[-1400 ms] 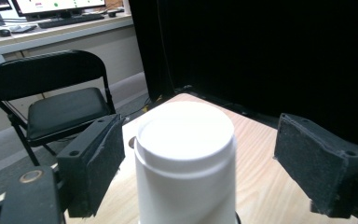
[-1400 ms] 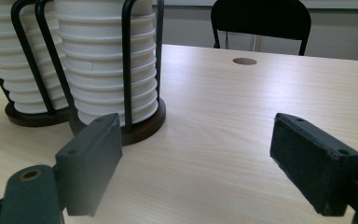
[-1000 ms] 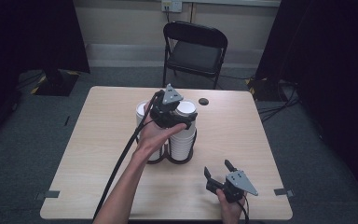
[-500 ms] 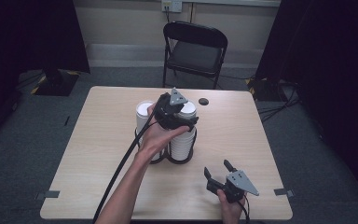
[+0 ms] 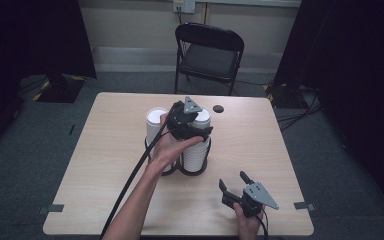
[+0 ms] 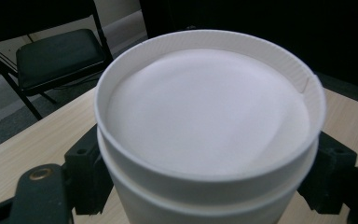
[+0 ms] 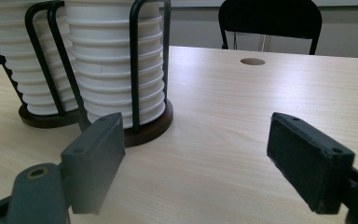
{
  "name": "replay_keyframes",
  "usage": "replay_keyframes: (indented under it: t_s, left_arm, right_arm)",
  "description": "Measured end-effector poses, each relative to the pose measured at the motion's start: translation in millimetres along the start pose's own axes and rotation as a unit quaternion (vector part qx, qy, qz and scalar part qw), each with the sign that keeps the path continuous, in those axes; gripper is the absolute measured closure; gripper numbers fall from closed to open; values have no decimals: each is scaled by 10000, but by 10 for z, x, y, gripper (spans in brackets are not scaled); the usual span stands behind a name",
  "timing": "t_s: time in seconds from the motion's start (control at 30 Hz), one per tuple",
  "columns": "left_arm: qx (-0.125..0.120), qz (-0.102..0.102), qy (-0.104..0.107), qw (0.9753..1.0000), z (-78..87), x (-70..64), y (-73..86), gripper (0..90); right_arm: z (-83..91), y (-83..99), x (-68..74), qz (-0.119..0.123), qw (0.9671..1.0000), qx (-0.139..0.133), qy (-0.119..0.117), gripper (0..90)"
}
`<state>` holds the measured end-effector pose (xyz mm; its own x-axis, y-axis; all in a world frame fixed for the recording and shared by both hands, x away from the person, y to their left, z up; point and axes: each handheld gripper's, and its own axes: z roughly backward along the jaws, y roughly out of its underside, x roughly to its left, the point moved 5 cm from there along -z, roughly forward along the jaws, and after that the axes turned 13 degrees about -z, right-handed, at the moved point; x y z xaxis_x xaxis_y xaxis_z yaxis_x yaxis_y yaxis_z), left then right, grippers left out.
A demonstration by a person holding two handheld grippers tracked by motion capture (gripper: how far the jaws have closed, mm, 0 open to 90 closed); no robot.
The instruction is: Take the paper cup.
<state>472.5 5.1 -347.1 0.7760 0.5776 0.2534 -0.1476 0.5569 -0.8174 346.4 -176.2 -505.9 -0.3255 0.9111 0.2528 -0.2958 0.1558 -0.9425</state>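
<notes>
Two stacks of white paper cups stand side by side in a black wire rack (image 5: 195,170) at the middle of the table. My left gripper (image 5: 200,131) is at the top of the right stack (image 5: 202,119), held from the near side. In the left gripper view the top cup (image 6: 205,116) sits between the two jaws, which stand wide apart against its sides; the gripper is open. The left stack (image 5: 156,119) is beside it. My right gripper (image 5: 233,180) rests open near the table's front edge, with nothing between its fingers, facing the rack (image 7: 135,60).
A black folding chair (image 5: 210,55) stands beyond the far edge of the light wood table (image 5: 105,165). A small round hole (image 5: 218,108) lies in the tabletop behind the rack. The left gripper's cable (image 5: 130,185) trails along the forearm to the front edge.
My left gripper has sunk slightly onto the top of the right stack. The right gripper has stayed where it was.
</notes>
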Motion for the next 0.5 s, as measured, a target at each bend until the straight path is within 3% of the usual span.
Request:
replay_keyframes:
  t_s: [0.27, 0.43, 0.5]
  left_arm:
    - [-52, 34, -14, 10000, 17, 3, -5, 201]
    - [-298, 57, -57, 9995, 94, 15, -66, 203]
    - [-266, 40, -62, 9996, 114, 23, -82, 203]
  right_arm:
    - [-3, 0, -1, -3, 10000, 13, -13, 184]
    - [-4, 0, 0, -1, 10000, 22, -11, 184]
    - [-6, 0, 0, 4, 10000, 29, -12, 184]
